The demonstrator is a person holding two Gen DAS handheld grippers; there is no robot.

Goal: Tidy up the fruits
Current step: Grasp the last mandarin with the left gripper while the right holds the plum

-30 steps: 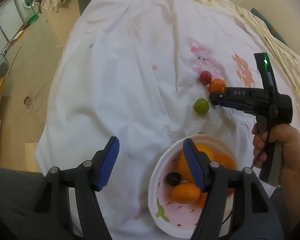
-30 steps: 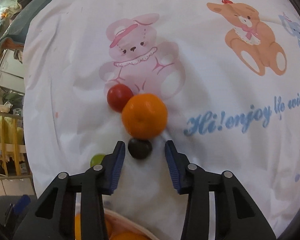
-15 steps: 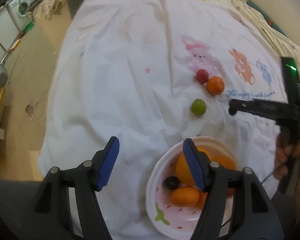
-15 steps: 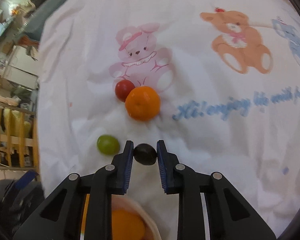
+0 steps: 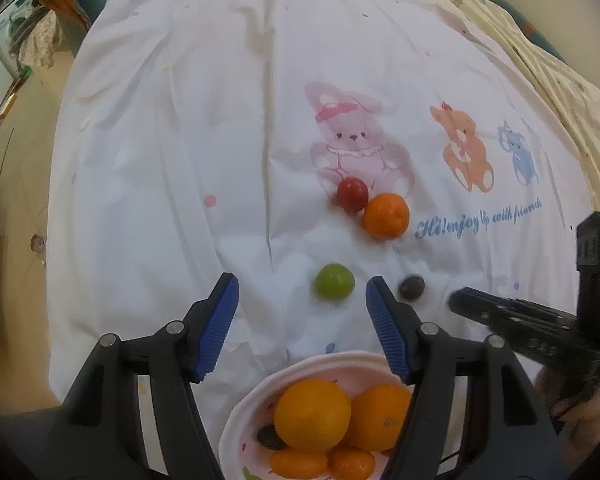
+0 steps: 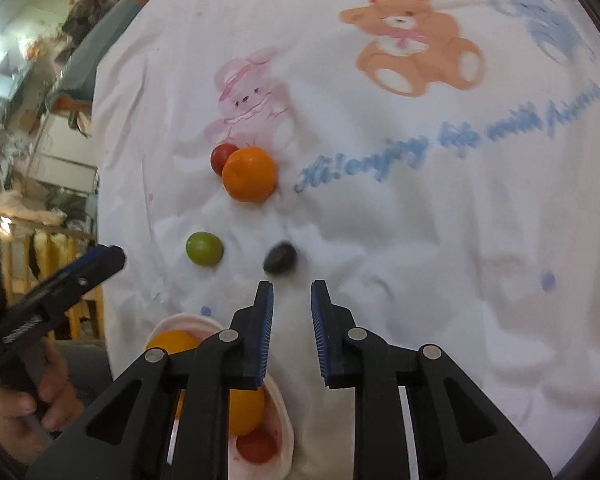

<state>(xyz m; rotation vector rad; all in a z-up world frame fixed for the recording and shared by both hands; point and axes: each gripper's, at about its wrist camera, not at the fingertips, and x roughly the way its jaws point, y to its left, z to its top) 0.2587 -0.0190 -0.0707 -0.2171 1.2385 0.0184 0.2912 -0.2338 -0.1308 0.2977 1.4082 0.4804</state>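
On the white printed cloth lie a red fruit (image 5: 352, 194), an orange (image 5: 386, 216), a green fruit (image 5: 334, 282) and a small dark fruit (image 5: 411, 287). A pink-white bowl (image 5: 252, 400) at the near edge holds oranges and a dark fruit. My left gripper (image 5: 300, 320) is open and empty, just short of the green fruit. My right gripper (image 6: 291, 304) is open a little and empty; the dark fruit (image 6: 281, 257) lies on the cloth just beyond its tips. The orange (image 6: 250, 174), green fruit (image 6: 204, 248) and bowl (image 6: 284, 432) show there too.
The cloth (image 5: 180, 140) is wrinkled and drops off at its left edge to the floor. A cream quilt (image 5: 540, 52) lies at the far right. The right gripper's body (image 5: 540, 320) reaches in beside the bowl.
My right gripper closed on the dark fruit and pulled it back from beside the orange; now the fruit lies free beyond its tips. My left gripper moved forward toward the green fruit.
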